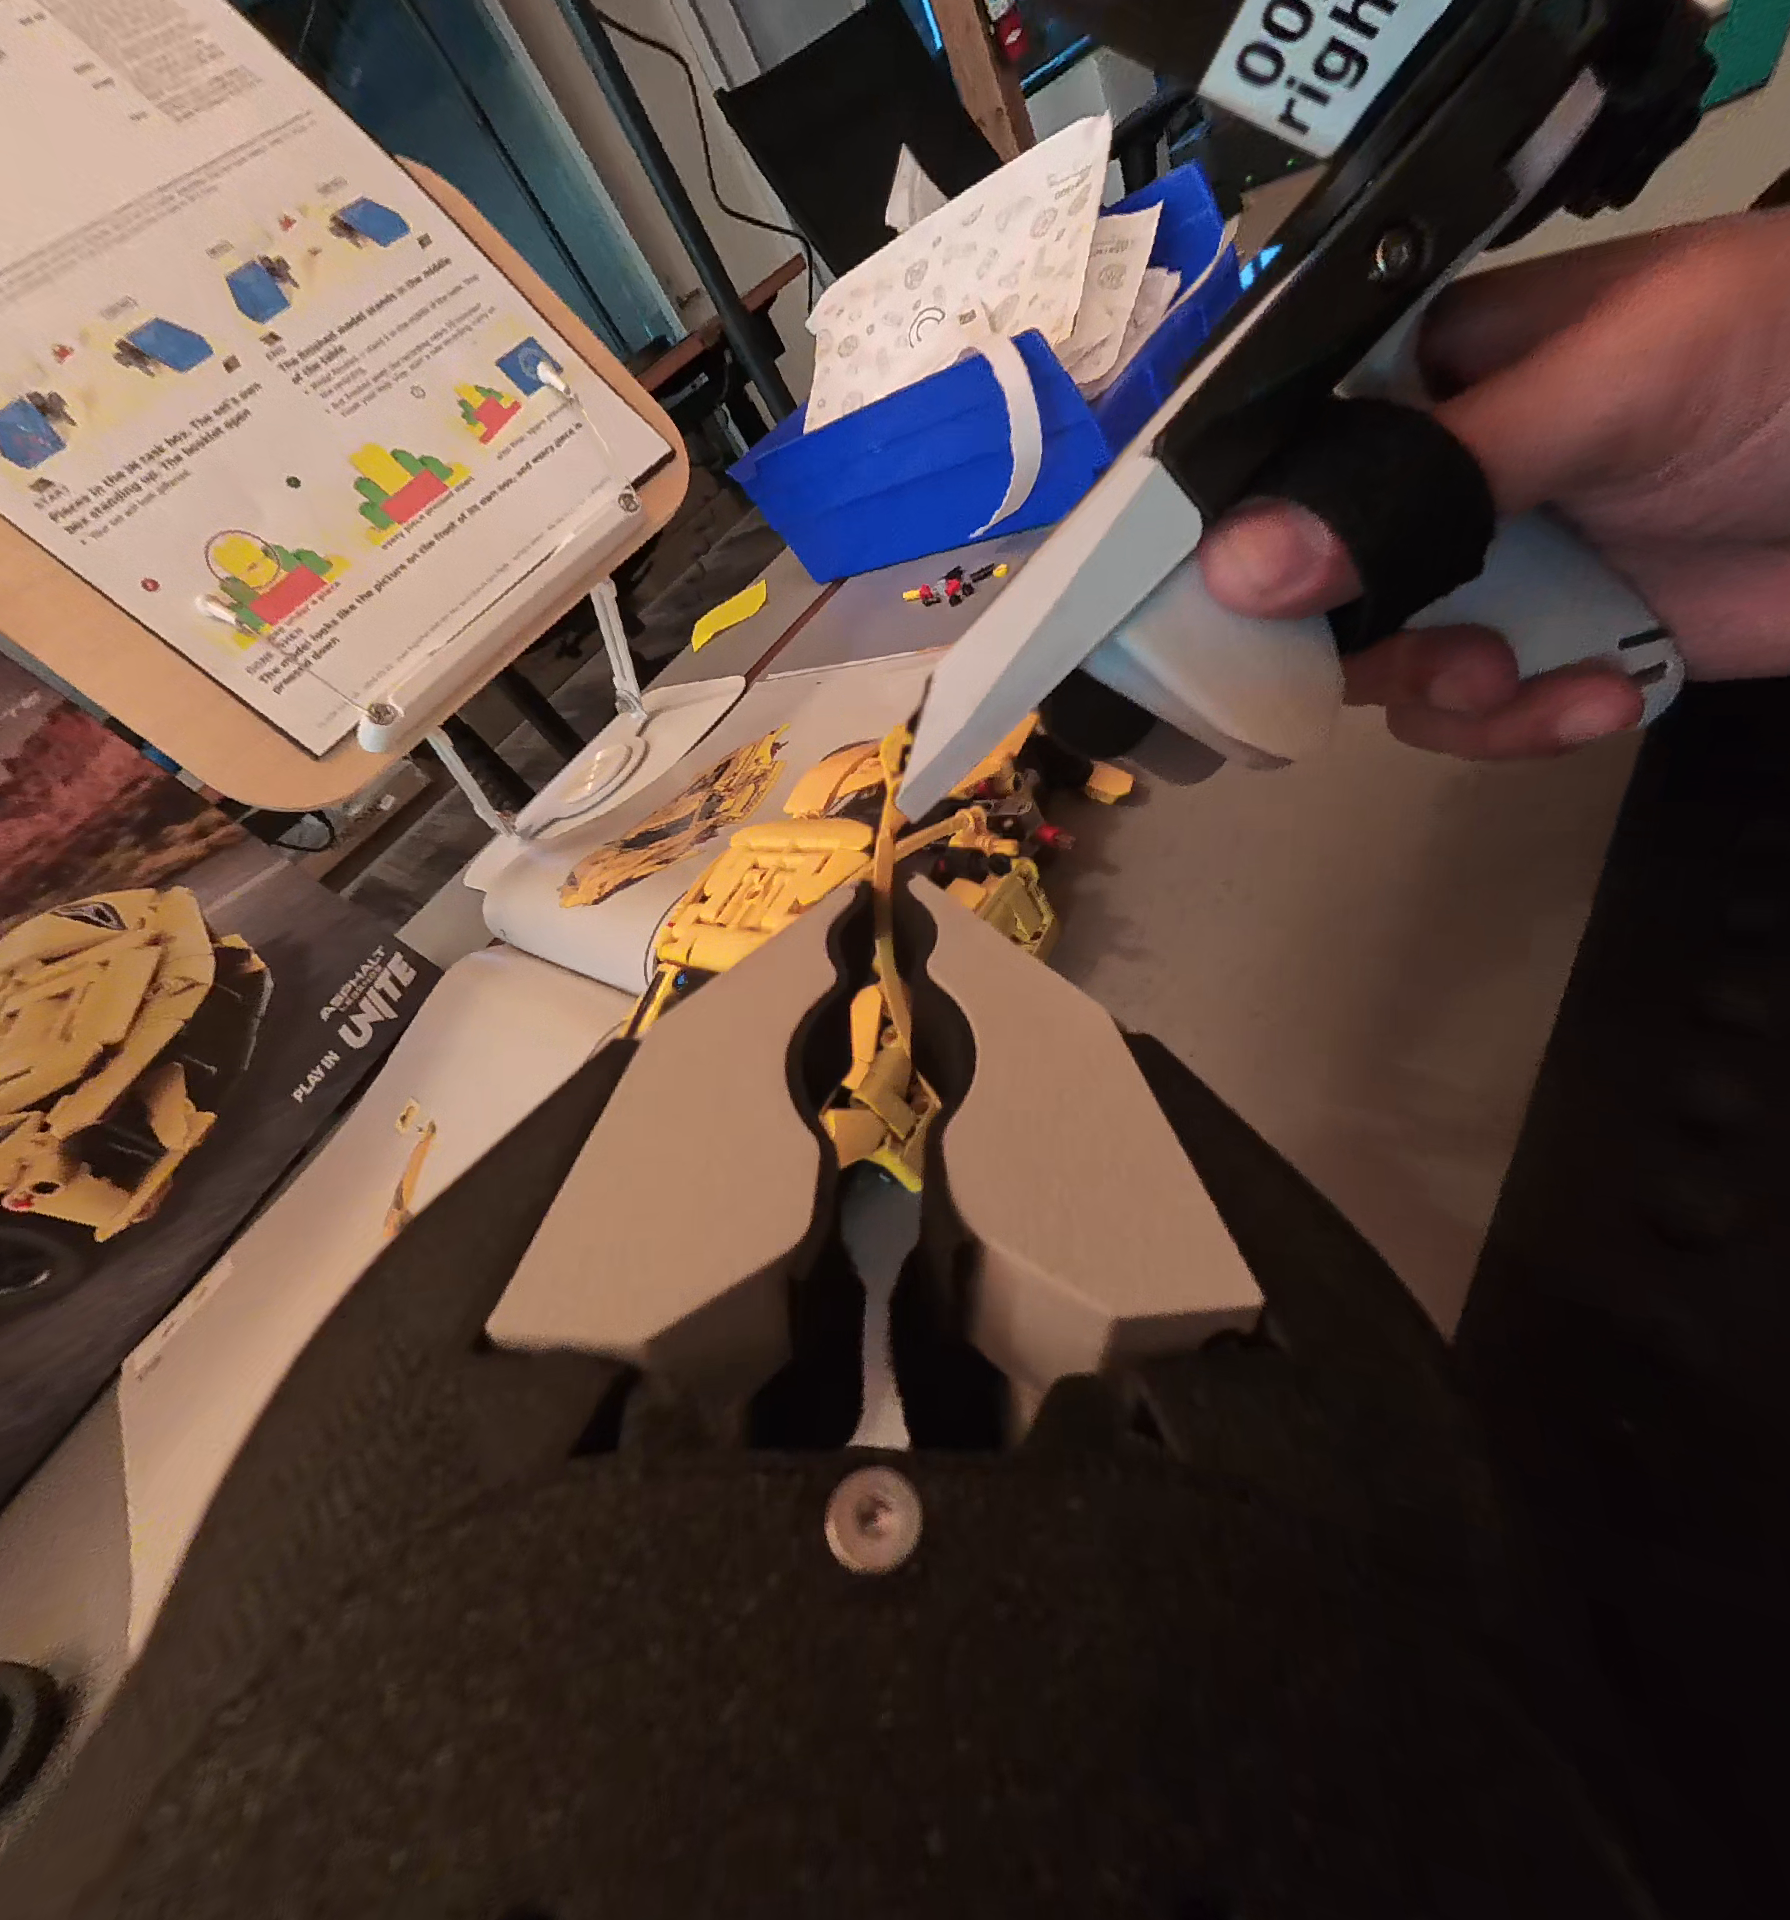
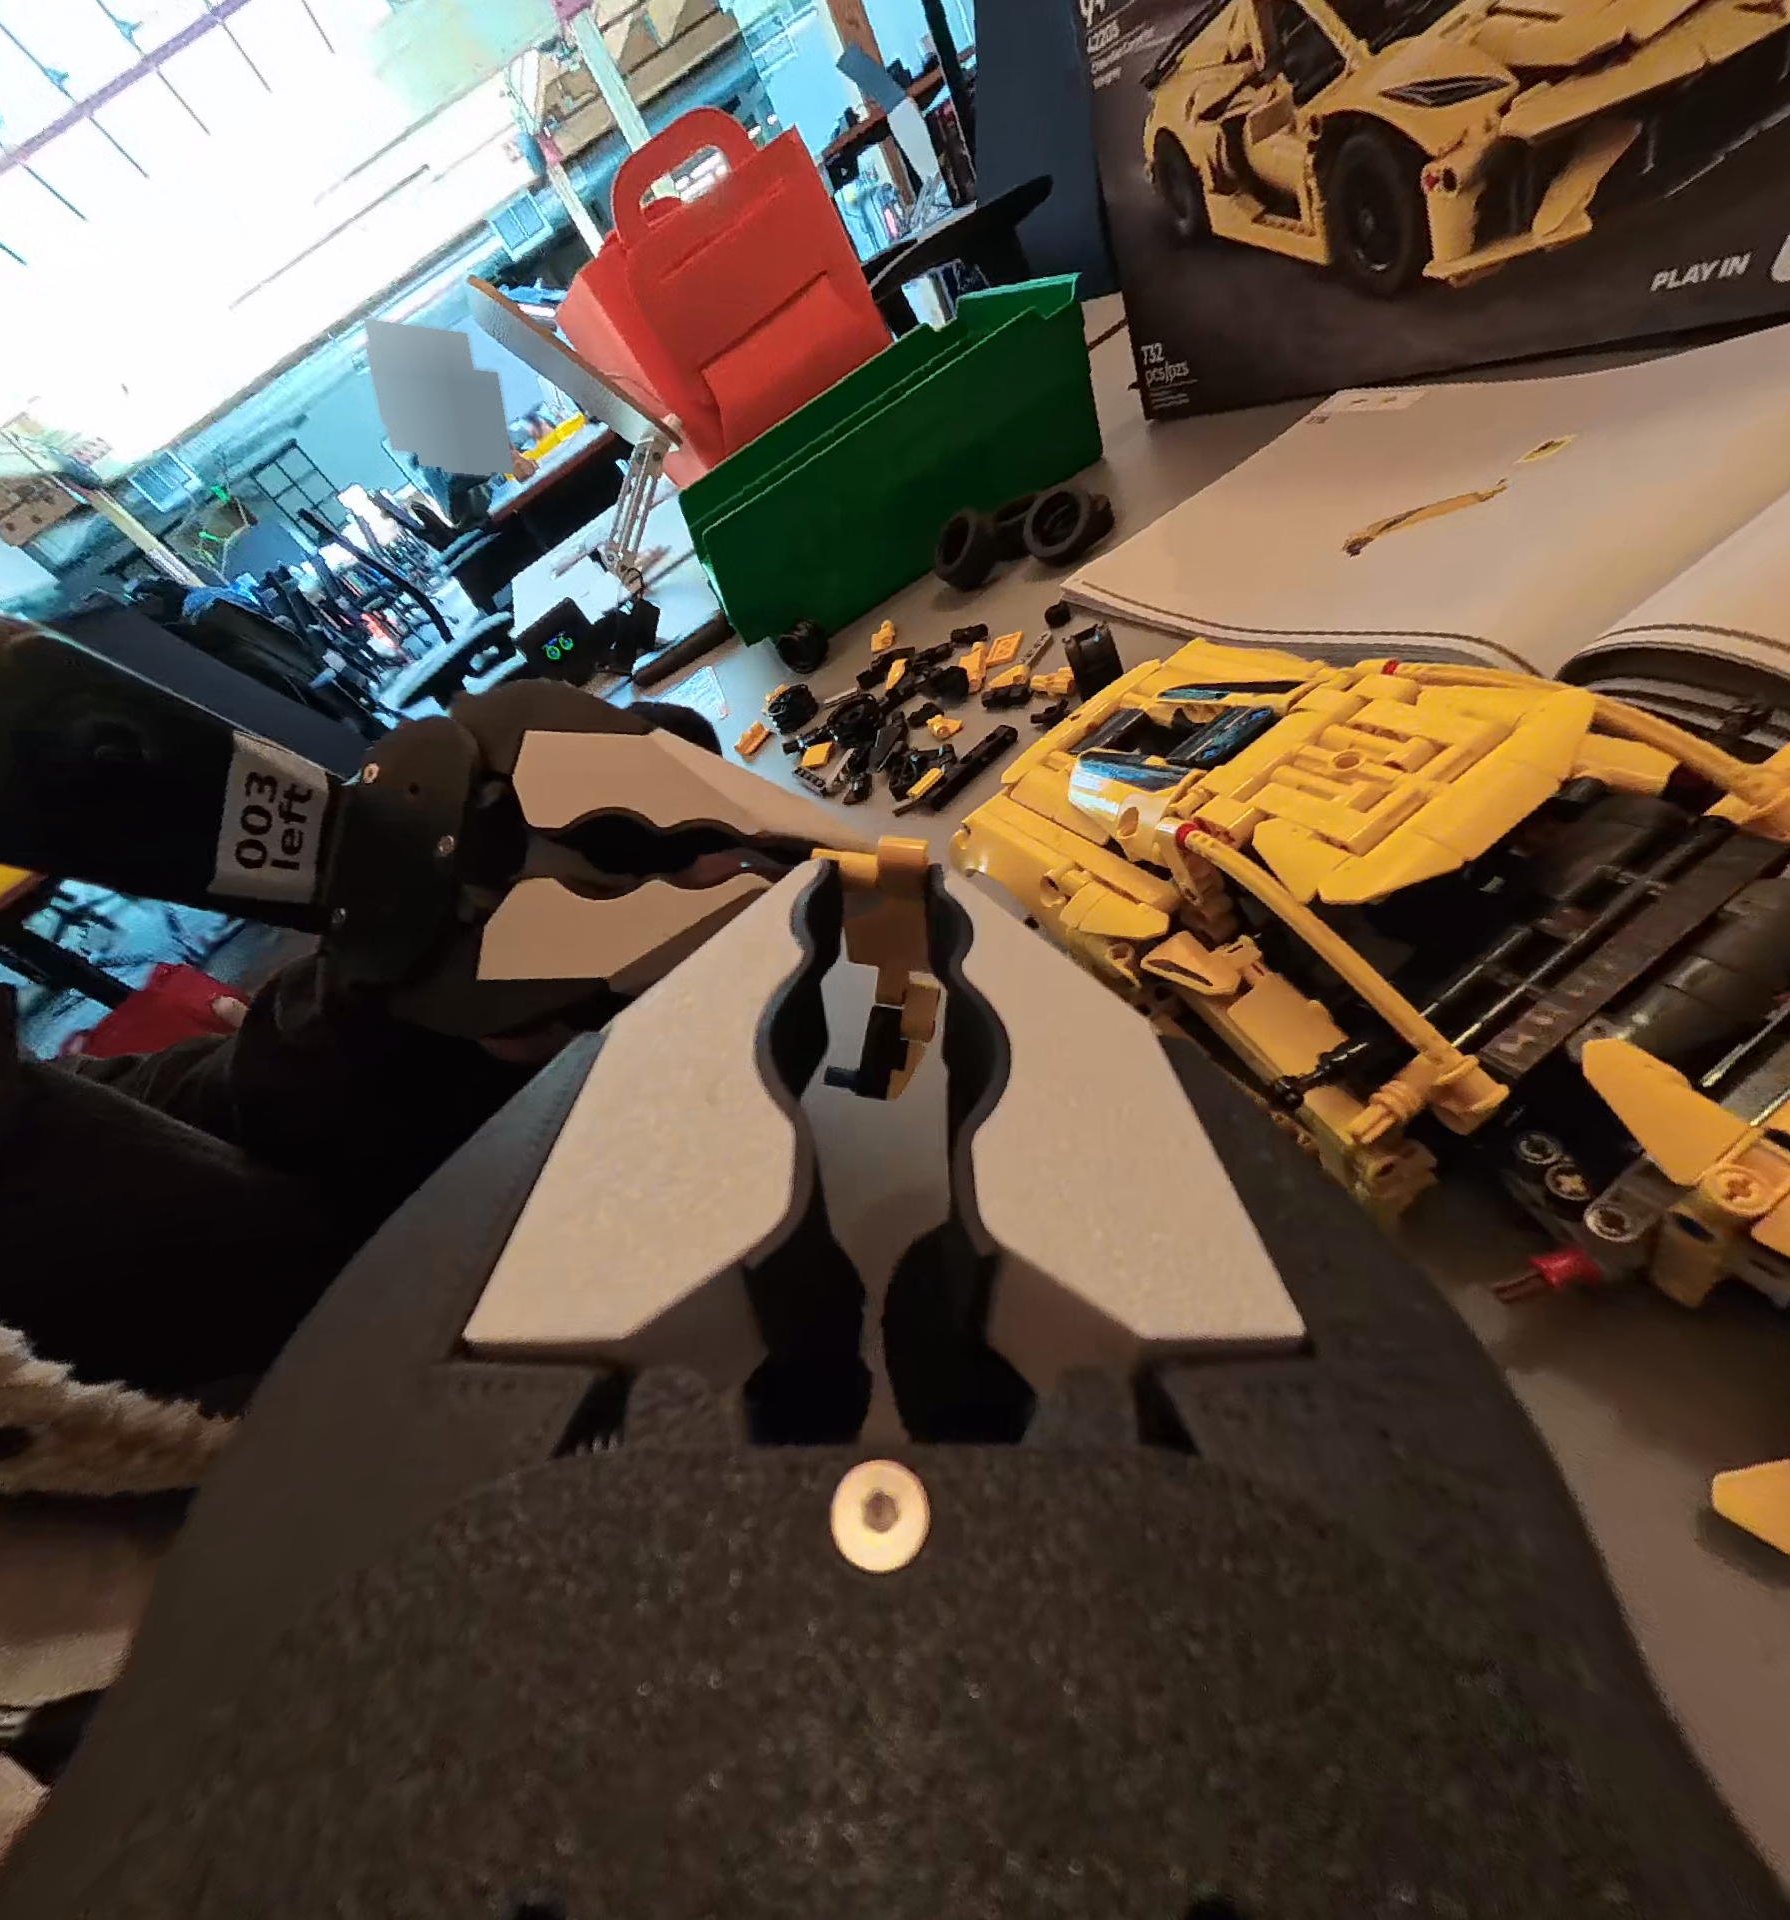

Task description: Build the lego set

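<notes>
A small yellow sub-assembly (image 2: 893, 935) with a black part and a blue pin hangs between my right gripper's (image 2: 878, 878) fingers, which are closed on it. My left gripper (image 2: 808, 847) comes in from the left and pinches the same piece at its top end. In the left wrist view my left gripper (image 1: 883, 894) is shut on the thin yellow piece (image 1: 883, 971), and my right gripper's tip (image 1: 906, 795) meets it from the upper right. The part-built yellow car (image 2: 1390, 883) lies on the table to the right, also behind the fingers in the left wrist view (image 1: 766, 883).
Loose black and yellow parts (image 2: 901, 717) and tyres (image 2: 1026, 530) lie by a green bin (image 2: 901, 468) and a red bag (image 2: 745, 291). The open booklet (image 2: 1493, 520), the set box (image 2: 1493, 156), a blue bin (image 1: 922, 468) and a board on a stand (image 1: 247, 364) surround them. My two grippers' fingertips are within a few centimetres of each other.
</notes>
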`<state>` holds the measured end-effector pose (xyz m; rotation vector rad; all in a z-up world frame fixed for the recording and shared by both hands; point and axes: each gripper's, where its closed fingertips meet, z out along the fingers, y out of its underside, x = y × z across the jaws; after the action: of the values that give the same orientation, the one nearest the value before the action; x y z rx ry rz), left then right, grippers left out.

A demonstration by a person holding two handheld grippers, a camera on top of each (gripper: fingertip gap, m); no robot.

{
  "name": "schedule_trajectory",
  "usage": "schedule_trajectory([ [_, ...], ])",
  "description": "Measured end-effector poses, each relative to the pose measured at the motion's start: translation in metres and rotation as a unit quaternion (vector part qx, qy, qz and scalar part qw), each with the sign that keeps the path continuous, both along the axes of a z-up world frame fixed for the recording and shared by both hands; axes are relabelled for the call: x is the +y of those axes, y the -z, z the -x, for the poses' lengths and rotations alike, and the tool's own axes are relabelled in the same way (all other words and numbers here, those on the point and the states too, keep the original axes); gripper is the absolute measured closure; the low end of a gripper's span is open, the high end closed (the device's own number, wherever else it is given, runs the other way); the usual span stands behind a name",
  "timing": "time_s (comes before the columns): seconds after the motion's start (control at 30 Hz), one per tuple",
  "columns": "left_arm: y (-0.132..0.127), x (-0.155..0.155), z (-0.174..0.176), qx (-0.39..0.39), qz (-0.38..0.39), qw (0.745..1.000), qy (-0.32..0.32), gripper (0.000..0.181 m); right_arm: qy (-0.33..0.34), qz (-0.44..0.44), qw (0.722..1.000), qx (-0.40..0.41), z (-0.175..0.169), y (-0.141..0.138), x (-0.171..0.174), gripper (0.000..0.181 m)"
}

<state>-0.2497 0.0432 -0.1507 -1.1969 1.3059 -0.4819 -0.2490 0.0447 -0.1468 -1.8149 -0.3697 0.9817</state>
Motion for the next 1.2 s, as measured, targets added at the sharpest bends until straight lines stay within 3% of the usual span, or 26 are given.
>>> schedule_trajectory([
  [0.1,0.005,0.004,0.000,0.002,0.026,1.000,-0.005,0.179,-0.020,0.008,1.000,0.019,0.000,0.004,0.004,0.165],
  [0.23,0.018,0.012,0.002,0.000,0.120,0.993,-0.005,0.179,-0.021,-0.046,0.999,-0.009,-0.027,-0.011,0.016,0.145],
  [0.4,0.032,0.021,0.005,-0.009,0.243,0.970,0.001,0.179,0.108,-0.066,0.971,-0.204,-0.127,-0.006,0.065,0.142],
  [0.5,0.028,0.026,0.008,-0.038,0.274,0.961,0.003,0.179,0.187,-0.093,0.950,-0.230,-0.167,0.003,0.079,0.146],
  [0.6,0.029,0.032,0.011,-0.046,0.289,0.956,-0.004,0.179,0.190,-0.095,0.954,-0.211,-0.164,0.004,0.072,0.144],
  [0.77,0.031,0.032,0.009,-0.032,0.265,0.964,-0.007,0.179,0.188,-0.118,0.941,-0.256,-0.160,0.008,0.070,0.148],
  [1.2,0.030,0.033,0.010,-0.039,0.266,0.963,-0.005,0.179,0.171,-0.078,0.957,-0.221,-0.160,0.021,0.072,0.149],
])
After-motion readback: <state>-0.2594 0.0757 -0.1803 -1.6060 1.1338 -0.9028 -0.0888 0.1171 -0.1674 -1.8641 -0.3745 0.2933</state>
